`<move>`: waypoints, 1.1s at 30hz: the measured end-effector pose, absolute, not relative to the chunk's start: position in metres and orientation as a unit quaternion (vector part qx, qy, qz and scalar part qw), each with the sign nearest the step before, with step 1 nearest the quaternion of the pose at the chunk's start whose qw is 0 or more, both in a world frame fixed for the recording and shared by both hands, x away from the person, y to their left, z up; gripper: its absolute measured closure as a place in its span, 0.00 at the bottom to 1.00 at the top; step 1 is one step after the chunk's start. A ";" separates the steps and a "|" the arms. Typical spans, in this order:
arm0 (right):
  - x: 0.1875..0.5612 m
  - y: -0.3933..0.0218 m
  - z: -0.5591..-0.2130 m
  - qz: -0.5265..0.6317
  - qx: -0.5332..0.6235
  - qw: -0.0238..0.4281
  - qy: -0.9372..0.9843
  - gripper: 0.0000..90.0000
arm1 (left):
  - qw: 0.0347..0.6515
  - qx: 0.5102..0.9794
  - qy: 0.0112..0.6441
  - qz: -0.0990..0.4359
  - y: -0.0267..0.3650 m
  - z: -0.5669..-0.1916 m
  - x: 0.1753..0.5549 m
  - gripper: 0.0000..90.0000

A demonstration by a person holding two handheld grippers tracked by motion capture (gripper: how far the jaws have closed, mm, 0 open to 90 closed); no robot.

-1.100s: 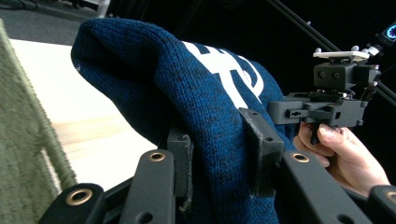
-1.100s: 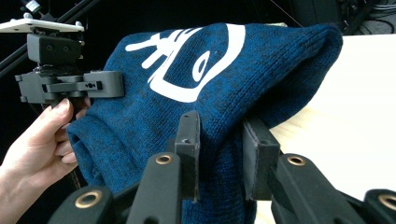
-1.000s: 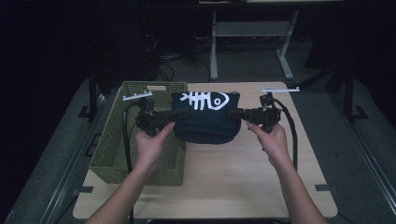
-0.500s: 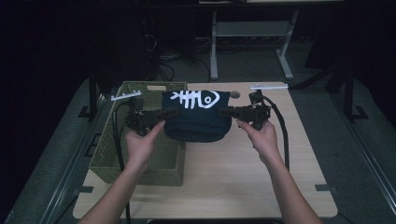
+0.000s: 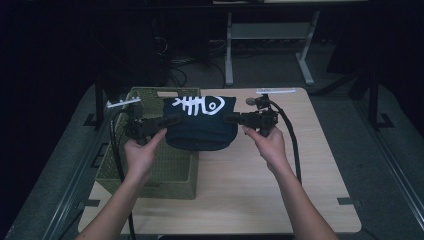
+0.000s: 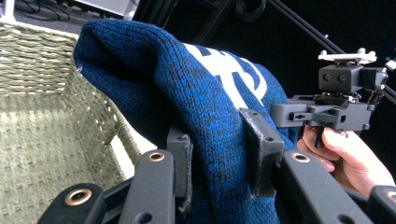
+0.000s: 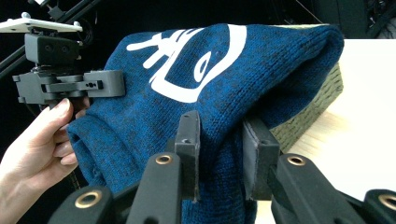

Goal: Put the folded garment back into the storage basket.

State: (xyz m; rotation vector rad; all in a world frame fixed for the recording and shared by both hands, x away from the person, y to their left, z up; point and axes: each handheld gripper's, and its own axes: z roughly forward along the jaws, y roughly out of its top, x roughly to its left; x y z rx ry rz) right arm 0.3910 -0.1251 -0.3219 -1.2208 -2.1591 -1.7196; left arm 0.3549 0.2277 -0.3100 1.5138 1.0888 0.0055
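Note:
A folded dark blue knit sweater (image 5: 200,127) with a white fish-skeleton print hangs in the air between both grippers, over the right edge of a woven green basket (image 5: 150,170). My left gripper (image 5: 167,123) is shut on the sweater's left side, and in the left gripper view its jaws pinch the blue knit (image 6: 210,116). Opposite it, my right gripper (image 5: 231,118) is shut on the right side; the right gripper view has the knit (image 7: 210,93) clamped between its jaws, with the left gripper (image 7: 70,84) and a hand beyond.
The basket (image 6: 42,140) stands on the left part of a light wooden table (image 5: 260,190). Bare tabletop lies right of and in front of the sweater. Cables trail from both grippers. A metal stand (image 5: 270,35) and dark floor lie behind the table.
Both grippers have carried the sweater leftward, so it now hangs partly over the basket's right edge instead of over the table's middle.

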 end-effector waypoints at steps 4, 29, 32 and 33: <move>0.393 -0.119 -0.324 -0.569 -0.403 0.064 -0.714 0.78 | 0.596 0.650 0.471 0.005 0.233 -0.310 0.355 0.74; 0.405 -0.077 -0.321 -0.565 -0.391 0.068 -0.723 0.79 | 0.591 0.633 0.500 0.017 0.273 -0.312 0.356 0.73; 0.406 -0.070 -0.320 -0.568 -0.388 0.070 -0.722 0.78 | 0.590 0.631 0.503 0.020 0.280 -0.312 0.356 0.73; 0.407 -0.068 -0.320 -0.568 -0.388 0.071 -0.722 0.78 | 0.590 0.630 0.505 0.022 0.281 -0.313 0.356 0.73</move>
